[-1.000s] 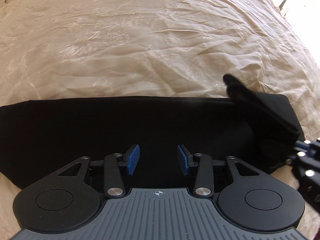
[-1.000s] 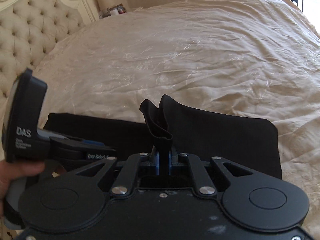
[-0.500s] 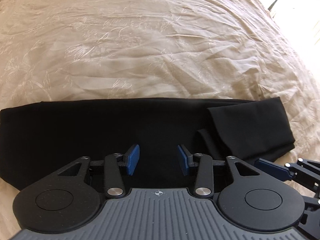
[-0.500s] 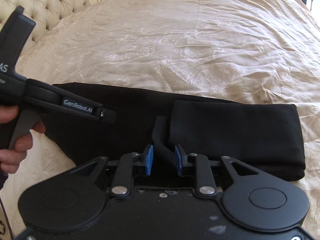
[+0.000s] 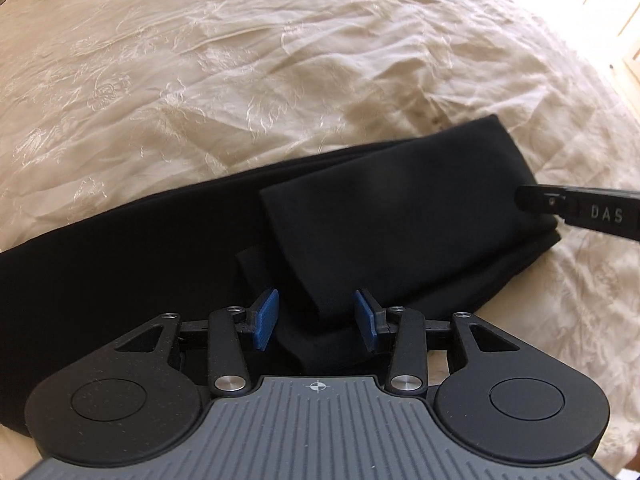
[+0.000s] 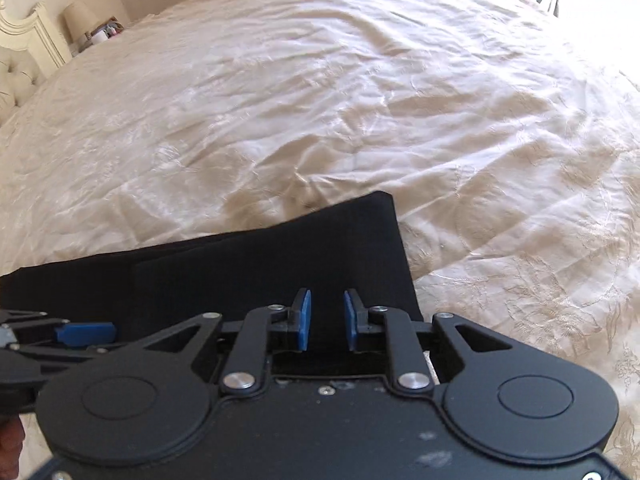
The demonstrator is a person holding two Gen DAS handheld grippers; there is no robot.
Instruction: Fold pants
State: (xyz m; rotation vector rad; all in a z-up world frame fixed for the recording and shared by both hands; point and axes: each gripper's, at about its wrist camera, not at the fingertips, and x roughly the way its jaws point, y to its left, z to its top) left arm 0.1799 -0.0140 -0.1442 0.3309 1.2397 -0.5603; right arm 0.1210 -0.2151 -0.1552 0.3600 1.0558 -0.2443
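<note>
Black cloth, the pair of soft dark pants [image 5: 200, 248], lies as a long band across the near edge of the cream embroidered satin bedspread [image 5: 280, 60]. From my left wrist camera the band runs from about 8 o'clock up toward 2 o'clock. Its right end is already doubled back: a flat folded flap [image 5: 400, 220] sits on top of the band, with one loose edge ending just ahead of my left fingers.

My left gripper [image 5: 316, 320] hangs just over that flap edge with its blue pads apart, gripping nothing. My right gripper [image 6: 327, 318] hovers over the folded end at 6 o'clock in its own view; its jaws have just been closing somewhat, yet a gap shows between the pads and no cloth sits in it, so I count it as released.

I judge the first end fold done. The long left stretch of the band is not yet folded, so at least one more fold toward the middle remains, and the flap's loose edge may want squaring first.
</note>
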